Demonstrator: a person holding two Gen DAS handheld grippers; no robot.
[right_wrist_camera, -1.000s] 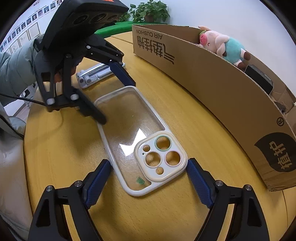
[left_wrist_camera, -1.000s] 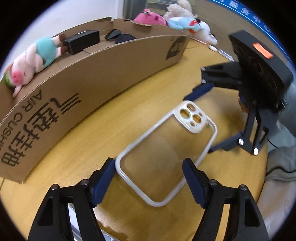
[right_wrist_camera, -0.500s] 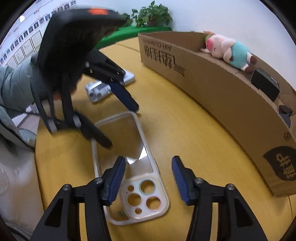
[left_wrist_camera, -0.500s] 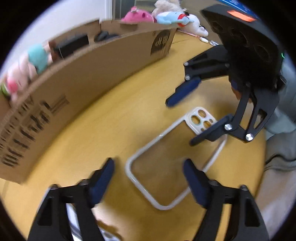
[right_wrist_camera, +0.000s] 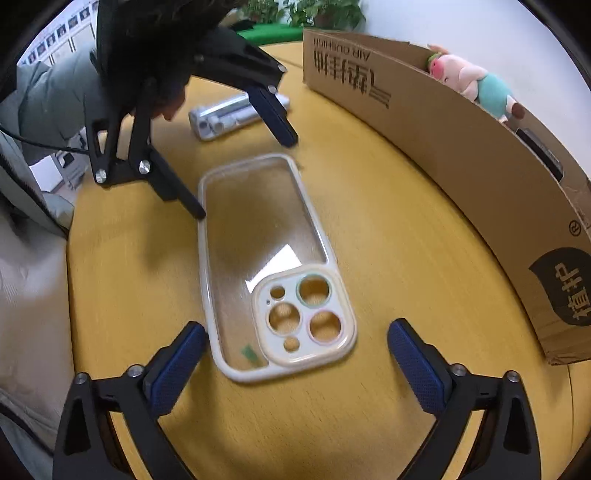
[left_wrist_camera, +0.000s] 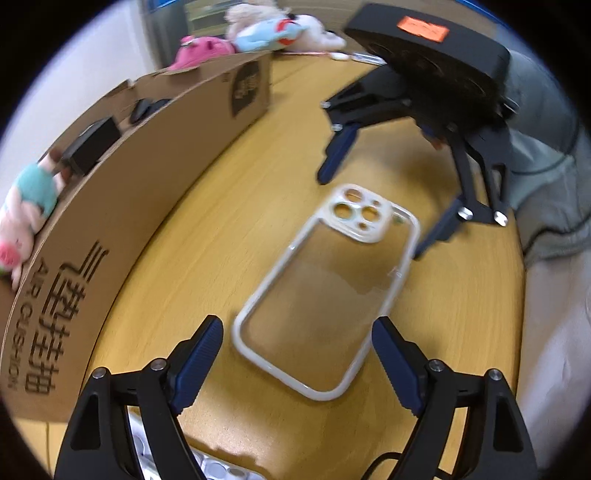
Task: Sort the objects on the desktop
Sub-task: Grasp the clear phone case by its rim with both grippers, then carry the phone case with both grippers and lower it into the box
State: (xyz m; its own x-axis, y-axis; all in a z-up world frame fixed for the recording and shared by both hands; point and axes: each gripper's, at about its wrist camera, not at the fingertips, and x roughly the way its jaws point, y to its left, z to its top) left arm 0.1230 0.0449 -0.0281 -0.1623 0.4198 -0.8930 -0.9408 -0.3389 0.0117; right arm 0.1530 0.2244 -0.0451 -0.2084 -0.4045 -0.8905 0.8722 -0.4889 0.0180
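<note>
A clear phone case (left_wrist_camera: 325,291) with a cream rim and camera block lies flat on the wooden table (left_wrist_camera: 221,221); it also shows in the right wrist view (right_wrist_camera: 269,266). My left gripper (left_wrist_camera: 297,354) is open and empty, its fingers on either side of the case's bottom end. My right gripper (right_wrist_camera: 295,350) is open and empty, straddling the case's camera end. Each gripper shows in the other's view: the right (left_wrist_camera: 369,218), the left (right_wrist_camera: 247,177). A cardboard box (left_wrist_camera: 129,177) holds a pig plush (left_wrist_camera: 26,214) and a black item (left_wrist_camera: 92,144).
The long cardboard box (right_wrist_camera: 461,147) runs along the table's far side. A white-grey object (right_wrist_camera: 229,116) lies behind the left gripper. More plush toys (left_wrist_camera: 258,35) sit past the box end. The person's grey sleeve (left_wrist_camera: 546,177) is at the table edge.
The right gripper has opened wide again after narrowing over the case's camera end. Both grippers have shifted; the case now lies flat between them, at a slightly different angle.
</note>
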